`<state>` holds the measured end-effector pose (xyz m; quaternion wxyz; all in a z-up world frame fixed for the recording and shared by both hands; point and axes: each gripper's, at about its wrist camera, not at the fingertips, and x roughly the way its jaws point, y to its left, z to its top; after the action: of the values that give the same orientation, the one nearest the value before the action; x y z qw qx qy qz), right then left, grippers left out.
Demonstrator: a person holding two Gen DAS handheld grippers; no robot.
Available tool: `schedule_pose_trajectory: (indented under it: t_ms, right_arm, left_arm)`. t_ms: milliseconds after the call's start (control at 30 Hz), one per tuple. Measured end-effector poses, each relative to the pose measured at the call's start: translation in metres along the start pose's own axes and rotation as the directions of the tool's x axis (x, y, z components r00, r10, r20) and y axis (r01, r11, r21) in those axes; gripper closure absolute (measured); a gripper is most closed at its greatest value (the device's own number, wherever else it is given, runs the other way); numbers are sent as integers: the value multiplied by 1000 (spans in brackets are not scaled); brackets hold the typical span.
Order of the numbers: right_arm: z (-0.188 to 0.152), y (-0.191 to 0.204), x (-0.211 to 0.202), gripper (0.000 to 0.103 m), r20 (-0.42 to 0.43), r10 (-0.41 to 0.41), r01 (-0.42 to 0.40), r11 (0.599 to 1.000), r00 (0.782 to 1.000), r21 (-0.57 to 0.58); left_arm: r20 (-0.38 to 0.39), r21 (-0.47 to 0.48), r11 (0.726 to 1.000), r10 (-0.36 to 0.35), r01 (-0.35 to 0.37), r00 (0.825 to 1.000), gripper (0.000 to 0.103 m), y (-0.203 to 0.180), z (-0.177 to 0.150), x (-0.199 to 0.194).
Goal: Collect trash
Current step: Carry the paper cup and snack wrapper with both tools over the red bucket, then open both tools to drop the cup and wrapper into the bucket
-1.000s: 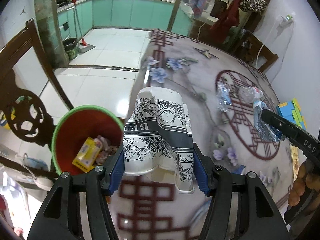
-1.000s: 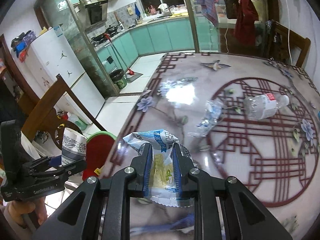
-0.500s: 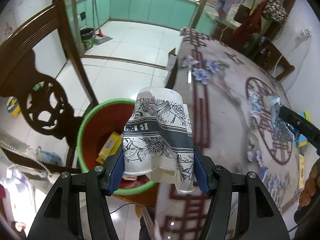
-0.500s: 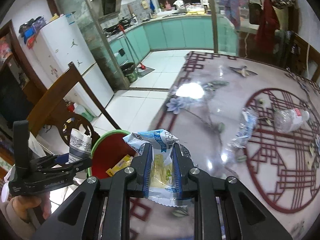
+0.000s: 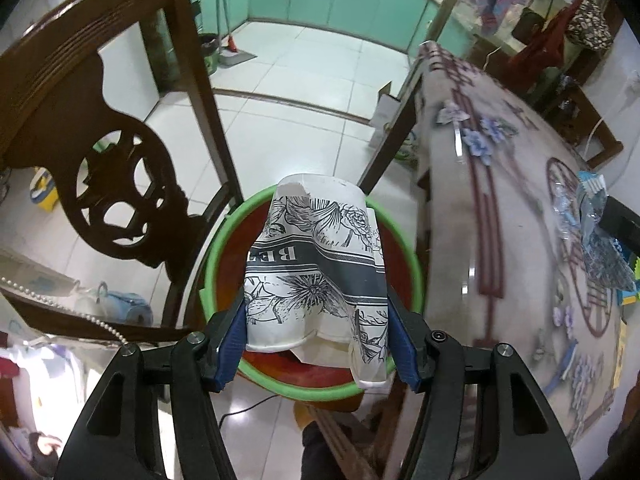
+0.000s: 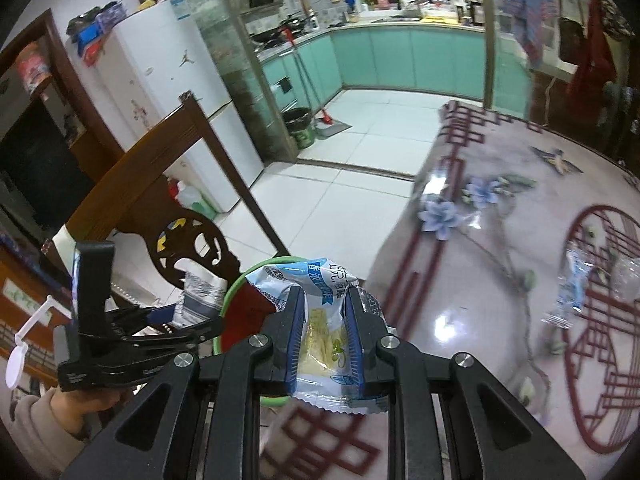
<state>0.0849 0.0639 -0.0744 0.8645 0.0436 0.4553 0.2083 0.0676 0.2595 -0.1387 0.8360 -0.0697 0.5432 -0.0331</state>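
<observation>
Hovering over the bin (image 5: 224, 248), the left gripper (image 5: 316, 316) fingers clench a cup (image 5: 316, 264); the right gripper (image 6: 322, 340) pinches a wrapper (image 6: 322, 332) near the bench (image 6: 500, 240) edge. Next: release the cup.

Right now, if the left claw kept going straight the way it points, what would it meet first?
Probably the red bin with the green rim. The left claw, shut on the crumpled paper cup, points into its open mouth; depth is unclear, but nothing shows between them.

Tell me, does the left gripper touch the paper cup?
Touching. The left wrist view shows the left gripper with both blue pads pressed against the crumpled paper cup.
</observation>
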Motion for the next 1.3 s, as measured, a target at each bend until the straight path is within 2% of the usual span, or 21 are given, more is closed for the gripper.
schedule_pose_trajectory:
  t_ms: [133,500,1100,1200,1300]
  right_arm:
    - [1,6,25,85,-44,43,-42,999,998,23]
    - [9,27,56,85,-86,73,-75,997,994,-15]
    - [10,27,64,85,-109,84,-86,996,990,-10]
    - [10,28,61,85,-96,84,-86,996,992,-13]
    - [10,29,62,70,-98,84,-86,996,992,-12]
  left_arm:
    - [-18,-3,1000,19,-19,1000,43,10,0,11]
    - [-68,-19,999,38,-39,997,43,28,3,33]
    - [-77,-26,997,64,-66,995,40,33,12,40]
    - [-70,-30,997,66,-69,995,34,33,12,37]
    - [-57,-38,997,68,-71,996,28,33,13,32]
